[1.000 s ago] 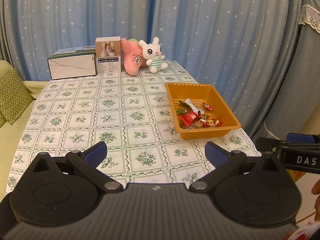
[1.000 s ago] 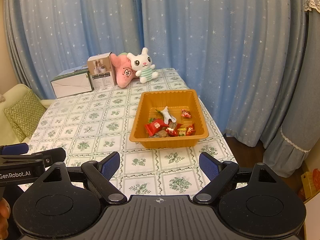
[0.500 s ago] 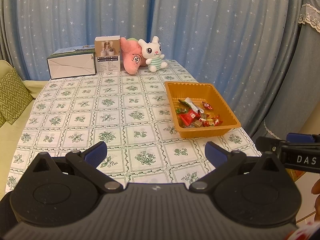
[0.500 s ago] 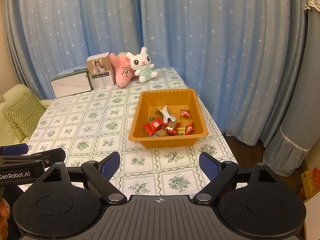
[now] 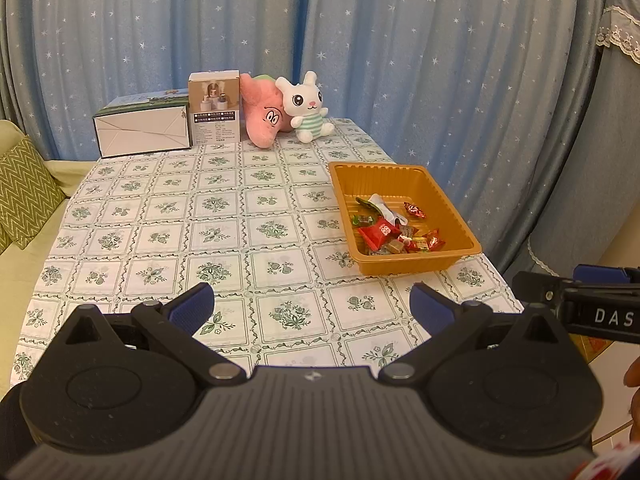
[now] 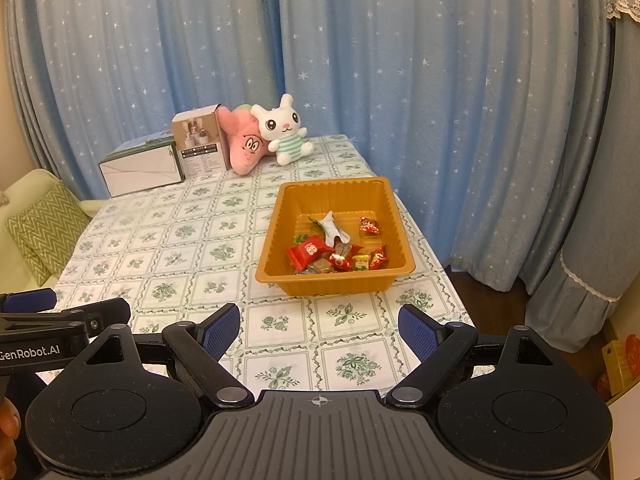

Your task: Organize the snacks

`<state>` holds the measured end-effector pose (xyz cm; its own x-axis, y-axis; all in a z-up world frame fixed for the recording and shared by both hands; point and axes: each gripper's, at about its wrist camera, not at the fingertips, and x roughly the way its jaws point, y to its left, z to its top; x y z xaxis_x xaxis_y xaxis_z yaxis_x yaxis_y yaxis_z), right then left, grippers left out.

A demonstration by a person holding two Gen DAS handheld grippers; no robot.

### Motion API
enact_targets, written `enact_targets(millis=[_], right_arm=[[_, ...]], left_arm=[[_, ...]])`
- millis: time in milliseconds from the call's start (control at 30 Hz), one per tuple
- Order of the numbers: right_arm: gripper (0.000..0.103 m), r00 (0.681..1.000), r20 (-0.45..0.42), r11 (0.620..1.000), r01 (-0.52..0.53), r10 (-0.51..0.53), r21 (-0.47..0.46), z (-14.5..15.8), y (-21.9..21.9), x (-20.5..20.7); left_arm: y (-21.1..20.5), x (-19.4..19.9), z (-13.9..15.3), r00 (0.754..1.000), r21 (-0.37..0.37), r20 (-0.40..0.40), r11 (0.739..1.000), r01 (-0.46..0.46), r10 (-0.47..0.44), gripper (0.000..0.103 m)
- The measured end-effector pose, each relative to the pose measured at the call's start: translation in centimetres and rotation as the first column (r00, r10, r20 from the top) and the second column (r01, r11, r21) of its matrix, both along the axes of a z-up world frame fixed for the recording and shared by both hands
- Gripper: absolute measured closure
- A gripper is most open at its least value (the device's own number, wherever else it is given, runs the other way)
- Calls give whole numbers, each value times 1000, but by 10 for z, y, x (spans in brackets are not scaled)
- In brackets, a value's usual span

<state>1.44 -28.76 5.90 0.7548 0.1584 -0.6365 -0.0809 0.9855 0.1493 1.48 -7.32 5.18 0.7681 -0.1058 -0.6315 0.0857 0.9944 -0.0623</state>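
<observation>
Your left gripper (image 5: 311,306) is wide open, blue fingers (image 5: 191,306) spread, nothing between them. Right gripper (image 6: 319,330) same: fingers (image 6: 416,332) splayed, empty. Both are level, side by side, pointing forward. A bit of your hand (image 6: 8,438) shows at the frame edge.

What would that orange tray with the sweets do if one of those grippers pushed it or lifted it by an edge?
The orange tray looks like thin ribbed plastic, so it is probably light and would likely slide easily on the tablecloth. Lifted by one rim, it may flex. The wrapped sweets lie loose near its front wall, so tilting would probably send them sliding together.
</observation>
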Motion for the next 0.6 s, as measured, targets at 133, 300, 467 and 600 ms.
enact_targets(millis=[133, 300, 467, 600], right_arm=[[17, 1000, 0, 1000, 0, 0, 0, 0, 0, 0], [17, 1000, 0, 1000, 1, -1, 1, 0, 0, 0], [17, 1000, 0, 1000, -1, 1, 1, 0, 0, 0], [17, 1000, 0, 1000, 2, -2, 1, 0, 0, 0]], left_arm=[[0, 0, 0, 1000, 0, 0, 1000, 0, 0, 0], [0, 0, 0, 1000, 1, -1, 1000, -2, 2, 0], [-1, 0, 0, 1000, -6, 1, 1000, 0, 0, 0], [-1, 2, 0, 1000, -9, 3, 1000, -3, 3, 0]])
